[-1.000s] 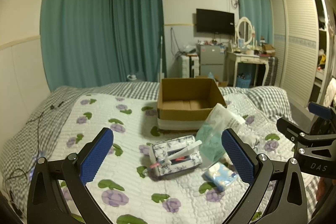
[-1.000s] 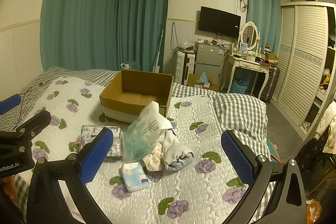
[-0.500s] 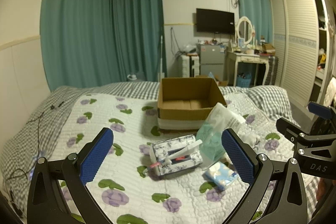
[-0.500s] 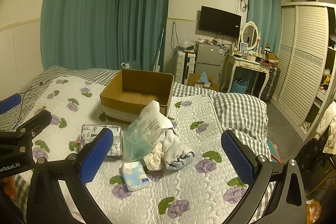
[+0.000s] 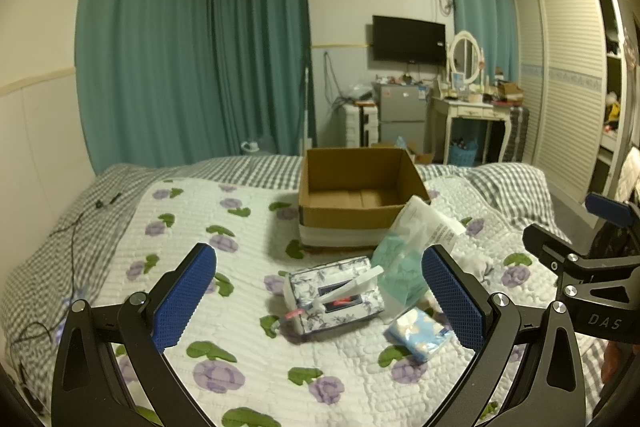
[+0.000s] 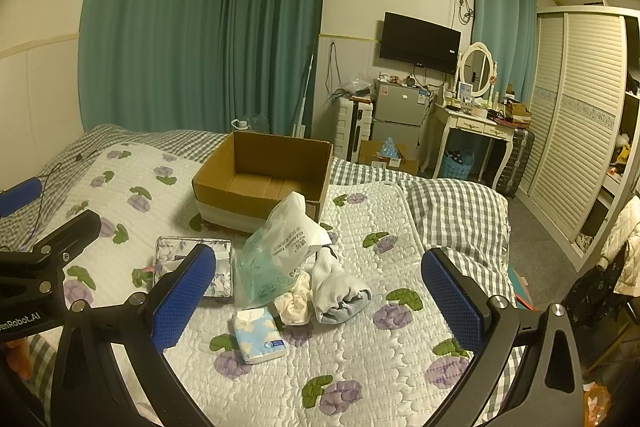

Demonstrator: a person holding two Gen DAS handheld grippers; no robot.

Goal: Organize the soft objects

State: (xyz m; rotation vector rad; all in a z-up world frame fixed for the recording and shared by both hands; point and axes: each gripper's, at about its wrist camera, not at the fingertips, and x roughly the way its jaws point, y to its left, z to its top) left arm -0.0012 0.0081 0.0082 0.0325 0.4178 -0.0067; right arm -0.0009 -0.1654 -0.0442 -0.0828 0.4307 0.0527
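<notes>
Both our grippers' jaws gape wide, empty; the slippery plastic bag (image 6: 280,251) at twelve o'clock could slide out.

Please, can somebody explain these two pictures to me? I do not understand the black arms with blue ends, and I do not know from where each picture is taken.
No robot is here. A person holds one grasping tool in each hand, and each tool carries a wide-angle camera that looks forward between its two blue-padded fingers.

One picture comes from the left tool, the other from the right tool. Each tool also shows at the edge of the other's picture.

Both are open and hold nothing; they hover above a bed. On the quilt stands an open cardboard box, which looks empty. In front of it lie a floral tissue box, a plastic bag, a small tissue pack and rolled socks.
</notes>
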